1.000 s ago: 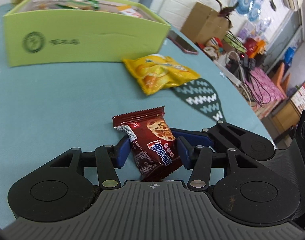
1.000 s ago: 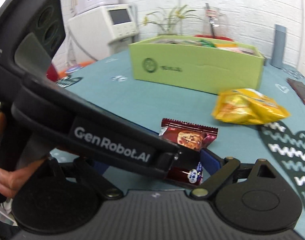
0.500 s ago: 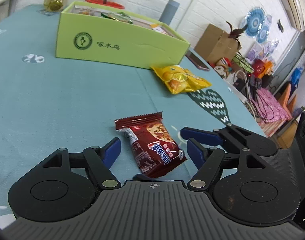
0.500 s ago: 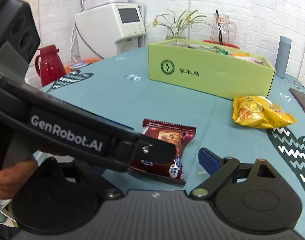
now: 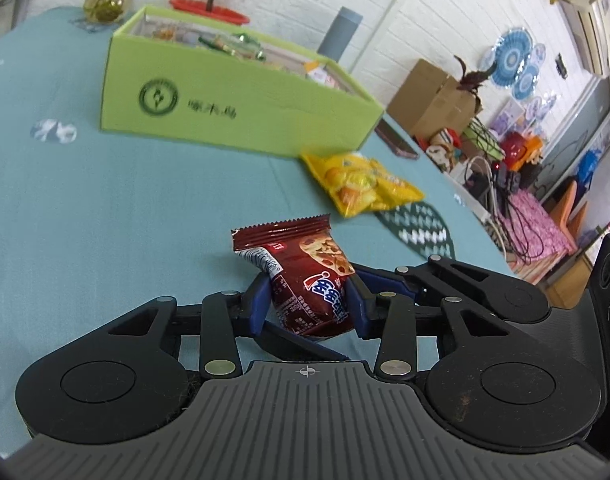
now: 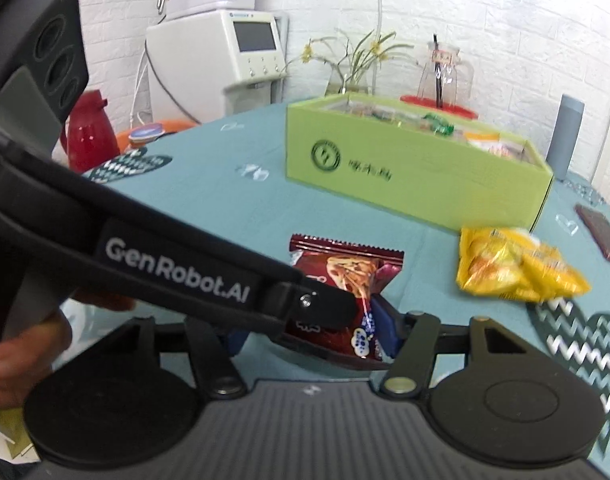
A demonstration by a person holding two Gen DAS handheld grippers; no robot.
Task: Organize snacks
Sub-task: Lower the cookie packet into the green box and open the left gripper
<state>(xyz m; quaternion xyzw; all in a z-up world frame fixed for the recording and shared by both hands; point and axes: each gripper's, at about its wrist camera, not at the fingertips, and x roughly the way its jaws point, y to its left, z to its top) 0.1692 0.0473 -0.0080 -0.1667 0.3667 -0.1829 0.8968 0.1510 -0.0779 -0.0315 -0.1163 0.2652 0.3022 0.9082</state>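
- The left gripper (image 5: 307,304) has just been closing, and its blue pads (image 5: 257,304) now press on both sides of the dark red cookie packet (image 5: 305,280), pinching its lower half so the wrapper buckles between them.
- The packet's serrated top edge stands up beyond the fingertips, tilted a little to the left, and its lower end looks lifted just clear of the teal tablecloth (image 5: 125,208).
- The right gripper (image 6: 317,332) has also just been closing around the same cookie packet (image 6: 345,276). Its right blue pad (image 6: 385,328) lies against the packet's edge; the other finger is hidden behind the left tool's black body, so I cannot tell whether it truly clamps the wrapper.
- In the right wrist view that black body, lettered "GenRobot.AI", crosses the picture from upper left to the packet, and a hand (image 6: 21,356) grips its handle at the lower left.
- Just beyond the packet and to the right lies a yellow snack bag (image 5: 361,184), flat on the cloth and touching neither gripper nor packet.
- Behind it stands the open green box (image 5: 233,108), long side facing us, already holding several wrapped snacks.
- A dark phone (image 5: 397,142) lies near the box's right corner, and a grey cylinder (image 5: 341,34) stands behind it.
- Farther back are a glass vase with flowers (image 6: 353,68) and a clear jug (image 6: 445,72) on a red tray.
- A red thermos (image 6: 91,132) sits off the table's left edge.
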